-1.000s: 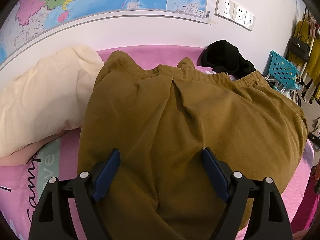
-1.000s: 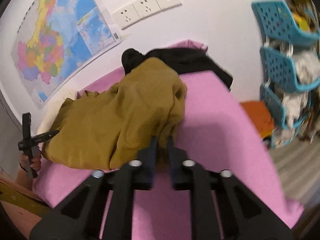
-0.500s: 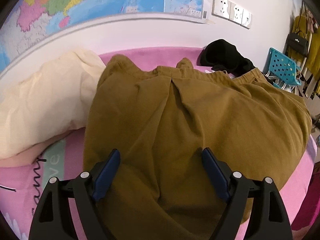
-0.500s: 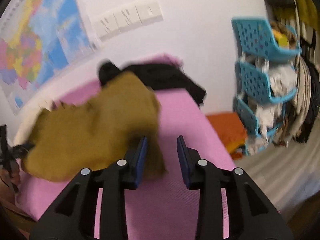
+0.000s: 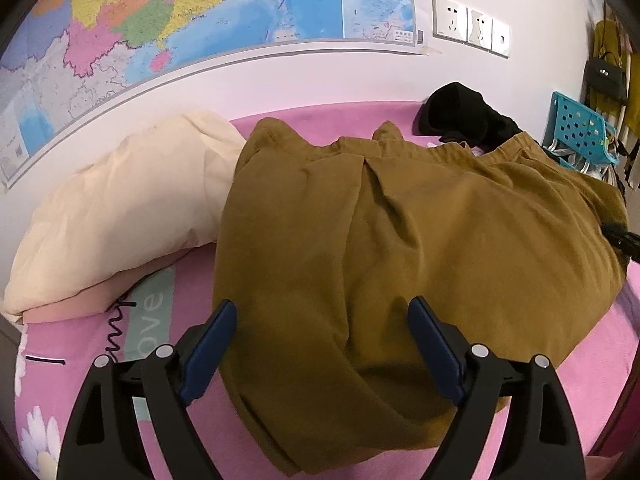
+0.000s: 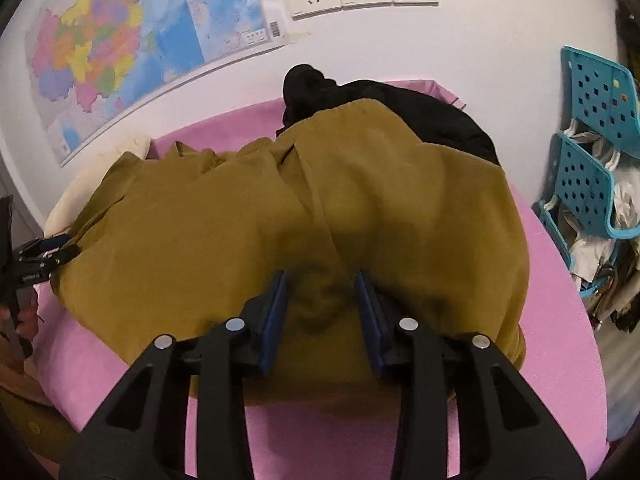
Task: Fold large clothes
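Overhanging the pink bed (image 6: 560,280) edge, brown garment (image 5: 400,240); both claws (image 5: 322,316) (image 6: 322,288) released, opening.

Dim, warm indoor light; fisheye-bent edges, dark corners, slight blur.

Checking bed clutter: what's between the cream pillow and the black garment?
The mustard-brown garment fills the stretch between the cream pillow and the black garment, seen in the left wrist view.
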{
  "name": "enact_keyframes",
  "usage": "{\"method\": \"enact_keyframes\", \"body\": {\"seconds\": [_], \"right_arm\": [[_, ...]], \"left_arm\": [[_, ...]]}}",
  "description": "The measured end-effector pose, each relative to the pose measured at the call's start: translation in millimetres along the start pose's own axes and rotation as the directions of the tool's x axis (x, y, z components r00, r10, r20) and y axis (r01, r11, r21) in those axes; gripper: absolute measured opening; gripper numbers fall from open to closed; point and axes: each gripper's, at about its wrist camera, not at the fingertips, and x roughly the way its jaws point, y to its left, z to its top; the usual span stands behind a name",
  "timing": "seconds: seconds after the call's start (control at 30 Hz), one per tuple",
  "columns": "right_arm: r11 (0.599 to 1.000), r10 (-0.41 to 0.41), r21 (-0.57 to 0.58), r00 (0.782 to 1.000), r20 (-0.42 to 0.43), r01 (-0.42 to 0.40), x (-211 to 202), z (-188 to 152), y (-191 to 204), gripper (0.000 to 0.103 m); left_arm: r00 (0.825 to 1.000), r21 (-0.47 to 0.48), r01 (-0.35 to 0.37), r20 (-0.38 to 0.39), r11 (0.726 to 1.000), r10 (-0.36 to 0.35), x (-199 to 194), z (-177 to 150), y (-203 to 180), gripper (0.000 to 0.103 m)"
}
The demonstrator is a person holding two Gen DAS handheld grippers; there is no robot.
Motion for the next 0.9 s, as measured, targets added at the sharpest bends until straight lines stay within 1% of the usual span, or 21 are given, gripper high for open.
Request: {"method": "enact_keyframes", "body": {"seconds": [0.07,0.1,0.17,0.2,0.23,0.3,0.33,0.37,0.4,0.43,0.47,0.5,0.6,0.63,0.7,0.77,0.8,0.83,0.87,0.9], "right_arm": [[0.999,-0.031,-0.022,0.999,0.021,0.031,-11,5,10,0.036],[0.999,-0.020,-0.033,0.998,0.052,0.022,-21,8,17,0.037],[0.997,0.047,-0.064,0.994,0.095,-0.042,-33,14,30,0.040],[0.994,0.073,-0.085,0.992,0.105,-0.064,-37,16,38,0.044],[0.988,0.113,-0.121,0.988,0.104,-0.101,-38,18,52,0.046],[0.971,0.183,-0.169,0.980,0.077,-0.168,-31,18,71,0.046],[0.965,0.200,-0.186,0.978,0.060,-0.186,-26,16,78,0.045],[0.956,0.211,-0.212,0.977,0.022,-0.201,-14,13,88,0.044],[0.953,0.211,-0.219,0.977,-0.010,-0.208,-3,10,93,0.044],[0.953,0.213,-0.213,0.976,-0.038,-0.216,5,8,94,0.044],[0.956,0.199,-0.205,0.977,-0.077,-0.211,18,3,94,0.044],[0.958,0.171,-0.217,0.981,-0.097,-0.188,27,-3,95,0.042],[0.961,0.172,-0.202,0.980,-0.096,-0.188,27,-8,98,0.043],[0.961,0.167,-0.207,0.982,-0.092,-0.183,24,-6,99,0.043],[0.958,0.156,-0.231,0.985,-0.067,-0.167,13,-1,105,0.046],[0.951,0.185,-0.245,0.982,-0.045,-0.191,4,1,109,0.047],[0.946,0.197,-0.258,0.980,-0.030,-0.198,-1,1,114,0.047],[0.941,0.210,-0.267,0.977,-0.027,-0.209,-3,2,117,0.047],[0.932,0.234,-0.278,0.972,-0.027,-0.232,-5,1,123,0.047],[0.925,0.251,-0.287,0.968,-0.027,-0.248,-6,1,128,0.047]], "left_arm": [[1.000,0.005,-0.005,0.005,1.000,0.005,-3,-1,1,0.084],[1.000,0.003,-0.003,0.008,1.000,0.003,-5,-2,2,0.084],[1.000,-0.008,0.006,0.013,1.000,-0.006,-9,-3,5,0.084],[1.000,-0.016,0.017,0.018,1.000,-0.016,-13,-3,8,0.084],[0.999,-0.027,0.028,0.029,0.999,-0.027,-18,-4,12,0.085],[0.999,-0.040,0.033,0.041,0.999,-0.031,-25,-5,18,0.085],[0.998,-0.046,0.043,0.046,0.998,-0.041,-27,-6,21,0.085],[0.998,-0.054,0.055,0.047,0.997,-0.052,-29,-7,26,0.085],[0.998,-0.063,0.058,0.043,0.996,-0.055,-29,-9,30,0.085],[0.998,-0.072,0.066,0.022,0.995,-0.064,-25,-12,34,0.085],[0.998,-0.076,0.069,-0.001,0.995,-0.069,-21,-14,36,0.085],[0.997,-0.085,0.065,-0.026,0.994,-0.068,-16,-17,38,0.085],[0.991,-0.129,0.116,-0.056,0.985,-0.124,-7,-27,46,0.085],[0.989,-0.143,0.138,-0.042,0.980,-0.145,-10,-28,49,0.084],[0.983,-0.134,0.178,-0.018,0.975,-0.182,-18,-31,52,0.084],[0.976,-0.115,0.212,-0.019,0.970,-0.215,-24,-36,55,0.084],[0.972,-0.113,0.231,-0.021,0.966,-0.235,-27,-40,57,0.078],[0.964,-0.110,0.262,-0.022,0.959,-0.266,-28,-44,59,0.065],[0.952,-0.106,0.302,-0.028,0.947,-0.306,-29,-49,59,0.060],[0.945,-0.105,0.320,-0.033,0.941,-0.325,-30,-52,59,0.055]]}}
